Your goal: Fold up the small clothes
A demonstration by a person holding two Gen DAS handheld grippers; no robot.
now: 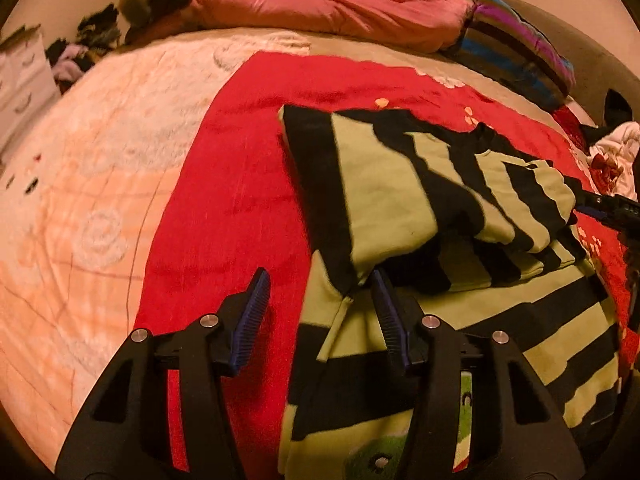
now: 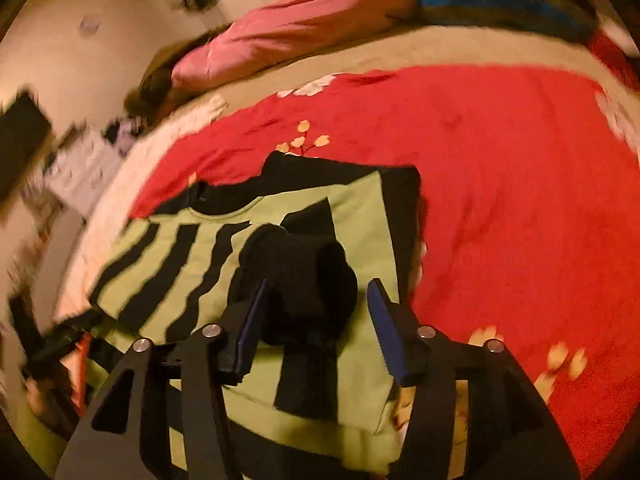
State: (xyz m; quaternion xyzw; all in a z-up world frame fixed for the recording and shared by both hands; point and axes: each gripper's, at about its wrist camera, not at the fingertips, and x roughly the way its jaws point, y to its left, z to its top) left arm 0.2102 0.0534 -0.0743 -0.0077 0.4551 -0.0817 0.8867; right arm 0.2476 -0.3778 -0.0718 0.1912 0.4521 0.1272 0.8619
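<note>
The left tool [image 1: 320,296] tips steeply down toward the bed, its two black arms spread and the blue ribbed pads standing apart with nothing pinched; the edge of the green-and-black striped child's top [image 1: 400,200] lies in the gap, close against the right-hand pad, while the left-hand pad hangs over bare red cloth. The right tool [image 2: 316,304] leans down at a similar slant from the other side, jaws likewise parted, and the black cuff of a sleeve [image 2: 304,276] sits bunched between its pads, loose, with a clear gap at the right pad. The top itself lies partly folded, sleeves turned in over the body, on a red fleece blanket with small pale flowers [image 1: 240,200]. That blanket covers a cream quilted bedspread [image 1: 80,200], and a pink puffy duvet [image 1: 320,8] is heaped along the far edge beside a striped blue-and-purple cushion [image 1: 516,48].
</note>
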